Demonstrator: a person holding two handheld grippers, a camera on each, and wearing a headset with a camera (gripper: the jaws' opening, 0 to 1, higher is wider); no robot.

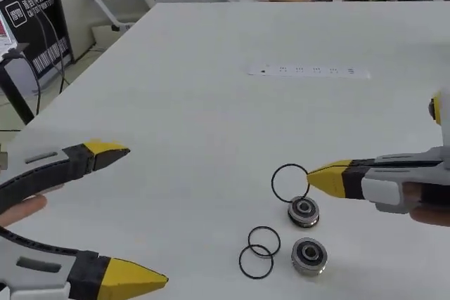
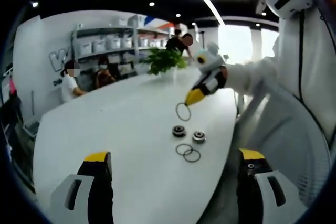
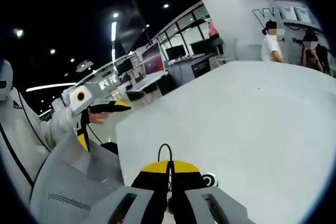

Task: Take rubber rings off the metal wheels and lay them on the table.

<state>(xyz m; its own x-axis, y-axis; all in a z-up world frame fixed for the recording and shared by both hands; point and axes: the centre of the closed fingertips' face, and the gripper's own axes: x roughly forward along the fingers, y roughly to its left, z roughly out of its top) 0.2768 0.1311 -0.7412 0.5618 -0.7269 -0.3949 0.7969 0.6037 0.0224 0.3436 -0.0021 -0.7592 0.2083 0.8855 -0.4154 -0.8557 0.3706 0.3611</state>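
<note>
Right gripper is reaching in from the right edge of the head view. Its yellow jaws are pinching tight on a rubber ring. The ring is hanging off the tip toward frame left, with its lower edge just beside the upper wheel. I can't tell whether the ring is touching the table. In the right gripper view the two jaws are sitting flush together, with the thin black ring rising from the seam between them. The lower wheel is sitting near the bottom edge, a little apart from the upper one. Neither wheel is showing a ring on it. Two loose rings are lying flat and overlapping just left of the lower wheel. Left gripper is hovering at lower left, well apart from the parts, with its jaws spread wide and gripping nothing. A white power strip is lying farther up the table, above centre.
</note>
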